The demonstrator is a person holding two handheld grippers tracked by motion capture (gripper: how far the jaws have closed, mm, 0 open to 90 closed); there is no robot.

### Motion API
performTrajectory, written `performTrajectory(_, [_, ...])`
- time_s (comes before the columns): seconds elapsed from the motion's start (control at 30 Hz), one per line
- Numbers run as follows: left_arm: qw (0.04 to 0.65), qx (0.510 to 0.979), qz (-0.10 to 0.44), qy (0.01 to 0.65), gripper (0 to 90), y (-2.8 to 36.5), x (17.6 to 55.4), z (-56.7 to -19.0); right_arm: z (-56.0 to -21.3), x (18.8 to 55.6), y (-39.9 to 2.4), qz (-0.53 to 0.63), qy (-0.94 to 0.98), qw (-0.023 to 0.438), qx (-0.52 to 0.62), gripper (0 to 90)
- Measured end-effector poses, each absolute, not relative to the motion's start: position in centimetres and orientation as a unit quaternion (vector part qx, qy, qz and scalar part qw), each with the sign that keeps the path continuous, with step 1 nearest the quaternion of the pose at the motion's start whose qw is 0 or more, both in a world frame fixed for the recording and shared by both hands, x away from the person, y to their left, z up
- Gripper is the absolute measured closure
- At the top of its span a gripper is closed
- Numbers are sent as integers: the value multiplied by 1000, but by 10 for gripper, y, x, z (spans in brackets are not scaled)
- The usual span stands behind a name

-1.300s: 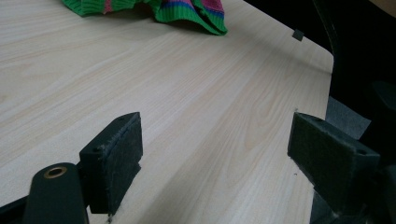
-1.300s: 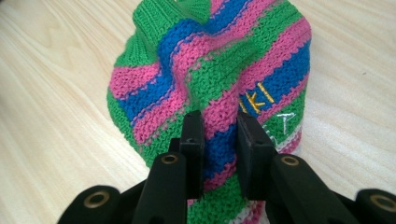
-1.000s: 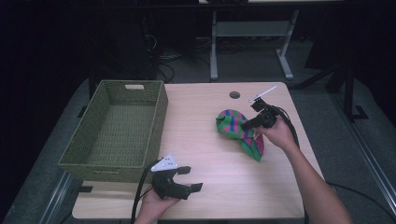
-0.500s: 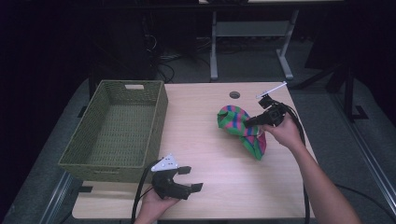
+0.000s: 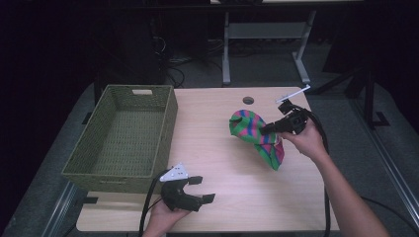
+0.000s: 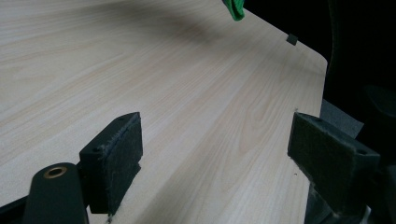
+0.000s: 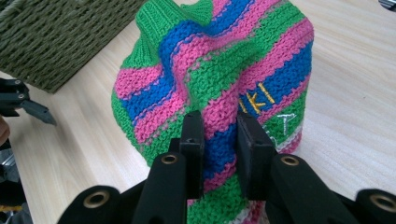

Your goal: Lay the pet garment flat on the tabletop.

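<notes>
My right gripper (image 5: pixel 269 129) pinched a fold of the knitted striped cloth (image 5: pixel 257 136), its two pads pressed into the green, pink and blue yarn from either side. In the right gripper view the cloth (image 7: pixel 219 79) bunched up above my jaws like a small mound, with yellow stitched letters on a blue band at about two o'clock from the pinch. Part of the cloth hung from the grip and the far part appeared to rest on the wooden table (image 5: pixel 222 163); how much of it was off the wood I could not tell.

From the high view the cloth sat at about three o'clock from the table's middle, well apart from the green woven basket (image 5: pixel 126 136), which stood at nine o'clock along the left edge. A round hole (image 5: pixel 248 100) in the tabletop lay at about eleven o'clock from the cloth, near it.

My left gripper (image 5: pixel 197 190) rested low over the near edge of the table, at about seven o'clock from the table's middle, just beside the near right corner of the basket. Its jaws were spread wide with nothing between them, bare wood showing between the pads (image 6: pixel 116 154) in the left gripper view. At twelve o'clock in that view a green scrap of the cloth (image 6: pixel 233 8) showed.
</notes>
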State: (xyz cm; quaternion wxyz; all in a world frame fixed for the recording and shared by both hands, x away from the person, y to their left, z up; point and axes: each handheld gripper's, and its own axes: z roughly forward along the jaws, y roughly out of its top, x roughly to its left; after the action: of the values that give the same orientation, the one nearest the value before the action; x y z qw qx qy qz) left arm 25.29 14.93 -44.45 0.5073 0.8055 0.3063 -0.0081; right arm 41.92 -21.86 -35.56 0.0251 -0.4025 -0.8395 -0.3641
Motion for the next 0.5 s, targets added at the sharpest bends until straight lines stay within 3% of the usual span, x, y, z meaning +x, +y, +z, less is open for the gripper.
performTrajectory(0.5, [510, 803, -11, 308, 178, 150, 252, -444, -339, 405, -221, -383, -839, 26, -385, 741])
